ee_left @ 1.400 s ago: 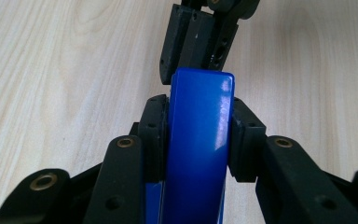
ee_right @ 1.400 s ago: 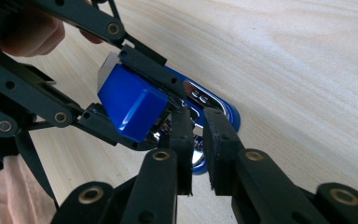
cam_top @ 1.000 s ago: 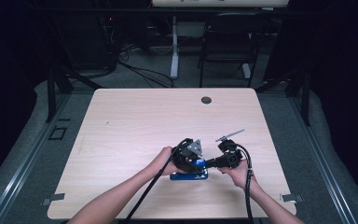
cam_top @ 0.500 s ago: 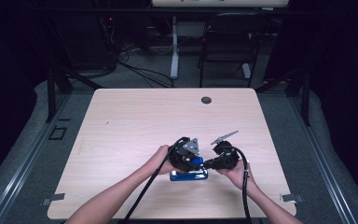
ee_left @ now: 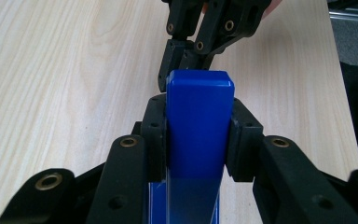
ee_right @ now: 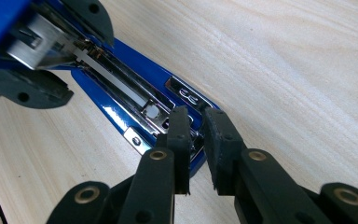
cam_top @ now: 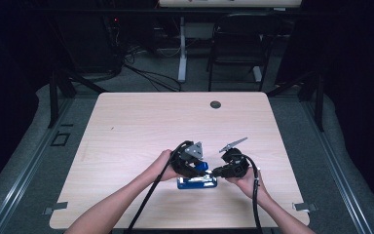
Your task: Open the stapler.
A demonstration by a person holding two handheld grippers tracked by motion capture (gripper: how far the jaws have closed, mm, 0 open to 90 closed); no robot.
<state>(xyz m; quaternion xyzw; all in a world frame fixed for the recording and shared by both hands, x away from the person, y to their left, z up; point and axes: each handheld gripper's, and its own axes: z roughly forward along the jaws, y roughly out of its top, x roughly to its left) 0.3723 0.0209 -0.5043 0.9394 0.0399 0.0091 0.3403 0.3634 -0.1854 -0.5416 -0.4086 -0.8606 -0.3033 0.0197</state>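
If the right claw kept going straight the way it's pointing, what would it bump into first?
Probably the blue stapler: the right claw, nearly shut, already sits at the front end of its open metal base. Farther along is the left claw gripping the raised top.

Left gripper [ee_left: 199, 140]: both fingers [ee_left: 154, 135] clamped against the sides of the stapler's blue top arm [ee_left: 199, 121], raised above the light wooden tabletop [ee_left: 65, 70]. Right gripper [ee_left: 191, 49] sits just beyond it, jaws near together.

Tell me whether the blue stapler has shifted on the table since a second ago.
No. In the high view the blue stapler lies at the same distance from the table near edge, with the left tool clamped on its lid.
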